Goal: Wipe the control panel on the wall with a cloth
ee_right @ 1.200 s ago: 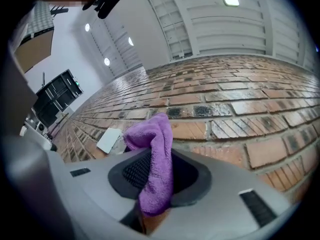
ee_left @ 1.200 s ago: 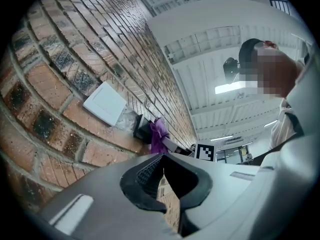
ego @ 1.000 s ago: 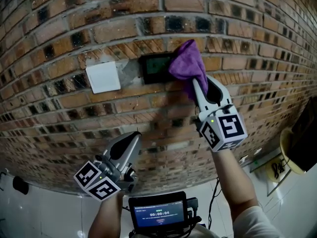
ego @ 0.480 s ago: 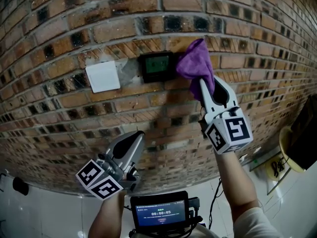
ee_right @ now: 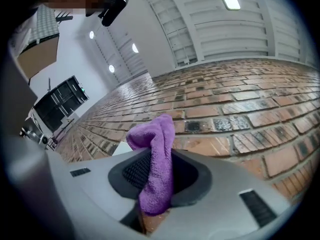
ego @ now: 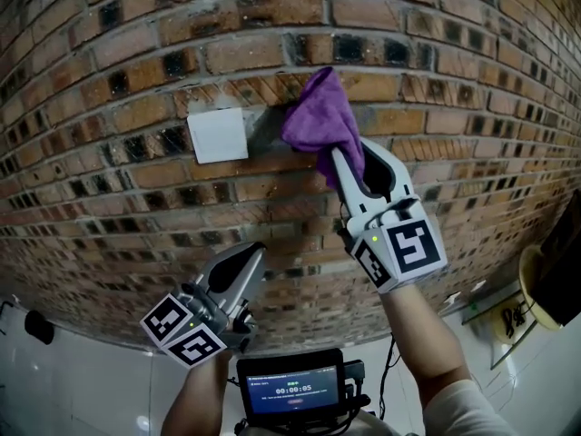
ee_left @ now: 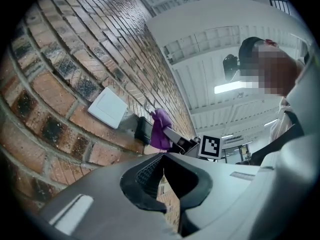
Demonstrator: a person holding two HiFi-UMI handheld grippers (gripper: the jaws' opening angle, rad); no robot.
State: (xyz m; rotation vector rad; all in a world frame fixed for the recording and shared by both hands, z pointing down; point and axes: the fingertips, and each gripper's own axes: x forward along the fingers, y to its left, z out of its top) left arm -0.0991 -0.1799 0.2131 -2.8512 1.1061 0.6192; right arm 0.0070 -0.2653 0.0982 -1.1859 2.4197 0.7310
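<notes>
A purple cloth (ego: 320, 119) is pressed against the brick wall (ego: 136, 71) and hides the control panel in the head view. My right gripper (ego: 342, 160) is shut on the cloth, which hangs between its jaws (ee_right: 156, 156). In the left gripper view the dark control panel (ee_left: 143, 129) shows beside the cloth (ee_left: 161, 131), and the right gripper (ee_left: 181, 143) is behind it. A white switch plate (ego: 218, 134) is mounted just left of the cloth. My left gripper (ego: 240, 269) hangs lower, away from the panel, shut with nothing in it (ee_left: 161, 160).
A small screen (ego: 290, 389) sits at the bottom centre by the person's body. A yellow round object (ego: 541, 291) and cables lie low at the right. A black item (ego: 38, 327) rests on the white floor at the left.
The right gripper has swept the cloth leftward, from the panel's right side onto the panel, which it now covers. The left gripper has hardly moved.
</notes>
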